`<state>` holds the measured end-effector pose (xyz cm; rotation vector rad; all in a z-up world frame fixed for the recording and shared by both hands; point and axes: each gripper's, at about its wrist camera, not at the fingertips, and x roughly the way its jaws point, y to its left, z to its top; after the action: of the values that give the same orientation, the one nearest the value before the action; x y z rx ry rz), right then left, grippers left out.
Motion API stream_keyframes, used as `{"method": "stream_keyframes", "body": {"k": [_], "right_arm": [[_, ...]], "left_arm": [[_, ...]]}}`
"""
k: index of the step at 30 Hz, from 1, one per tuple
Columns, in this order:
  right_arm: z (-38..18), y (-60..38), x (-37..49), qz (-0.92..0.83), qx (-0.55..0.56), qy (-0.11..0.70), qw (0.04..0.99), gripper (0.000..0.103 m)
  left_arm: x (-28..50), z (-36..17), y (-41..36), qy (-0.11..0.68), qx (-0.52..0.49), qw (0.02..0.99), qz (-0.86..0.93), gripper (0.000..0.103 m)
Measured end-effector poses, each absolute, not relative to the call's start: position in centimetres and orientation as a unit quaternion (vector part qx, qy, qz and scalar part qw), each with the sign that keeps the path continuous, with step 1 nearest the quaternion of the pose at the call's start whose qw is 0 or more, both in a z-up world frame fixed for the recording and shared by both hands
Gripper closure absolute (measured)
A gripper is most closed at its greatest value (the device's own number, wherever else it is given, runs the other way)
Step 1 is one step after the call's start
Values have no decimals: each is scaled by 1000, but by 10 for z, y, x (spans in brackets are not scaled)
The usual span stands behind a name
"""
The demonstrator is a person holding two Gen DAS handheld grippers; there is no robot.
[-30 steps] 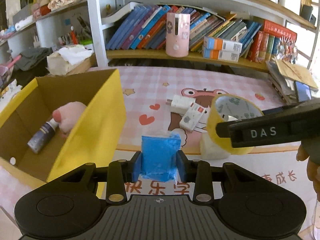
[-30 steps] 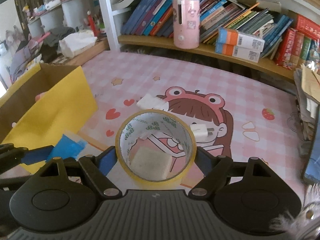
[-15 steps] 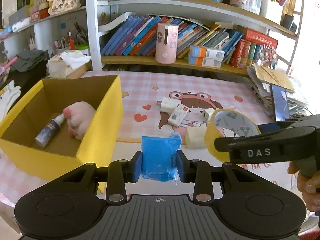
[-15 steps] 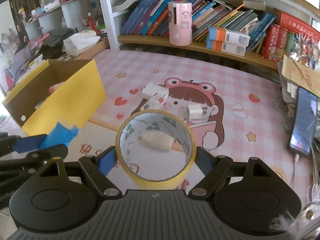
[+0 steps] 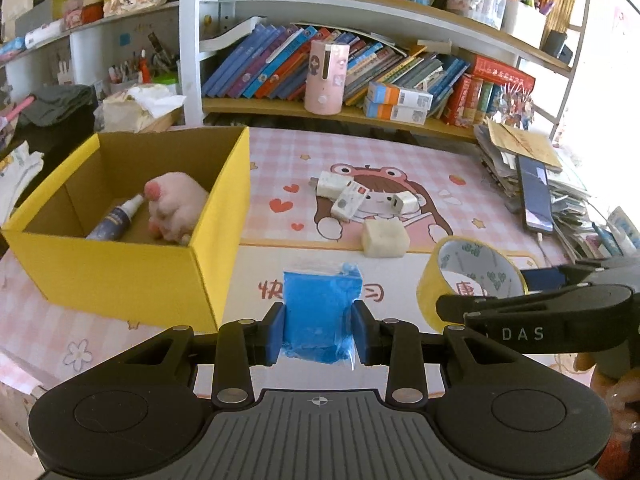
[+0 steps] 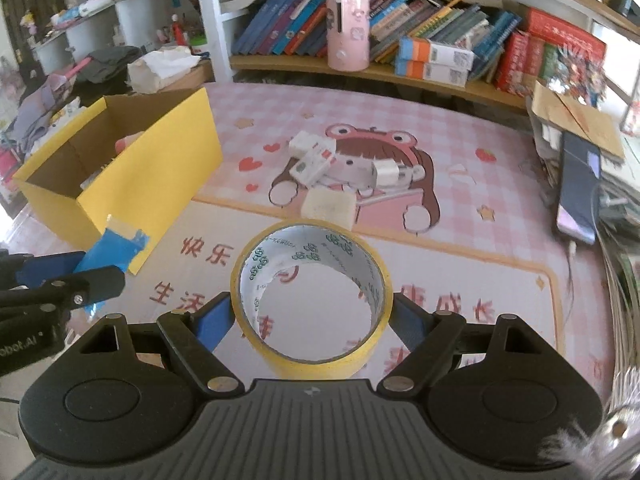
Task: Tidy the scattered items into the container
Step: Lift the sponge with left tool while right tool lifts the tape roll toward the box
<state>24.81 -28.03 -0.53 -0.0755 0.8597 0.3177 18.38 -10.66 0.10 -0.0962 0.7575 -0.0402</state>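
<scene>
Right of the yellow box (image 5: 120, 276), both tongs hang above the desk (image 5: 400, 152) with cargo. The left tongs (image 5: 320, 326) are clenched on a blue packet (image 5: 320, 304), squeezed flat between the pads so it stands upright and shouldn't slip out on the way. The right tongs (image 6: 312, 316) grip a roll of yellow tape (image 6: 312, 292) across its outer rim, hole facing forward; the wide spread of the jaws is simply the width of the roll. Both loads sit near the box's right wall, so I judge they are being carried over for dropping in.

Inside the box lie a small dark spray bottle (image 5: 114, 220) and a pink plush toy (image 5: 176, 208), touching each other. Farther right of the box, on the cartoon mat (image 5: 440, 184), wait two white chargers (image 5: 340, 196), a small white plug (image 5: 402, 202) and a pale block (image 5: 384, 238), all close together.

From the right wrist view the box's near wall hides almost all its contents. The packet's label cannot be read, and what the pale block is made of is unclear. Only a bit of a hand (image 5: 612, 380) shows at the frame edge.
</scene>
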Motion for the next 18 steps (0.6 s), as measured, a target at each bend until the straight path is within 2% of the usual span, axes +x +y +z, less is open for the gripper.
{"method": "stream_keyframes", "body": {"k": [18], "right_arm": [[6,-202,138,73,-10,411,909,21]], "left_arm": [[107,1,-24,373,-49,921,-104,70]]}}
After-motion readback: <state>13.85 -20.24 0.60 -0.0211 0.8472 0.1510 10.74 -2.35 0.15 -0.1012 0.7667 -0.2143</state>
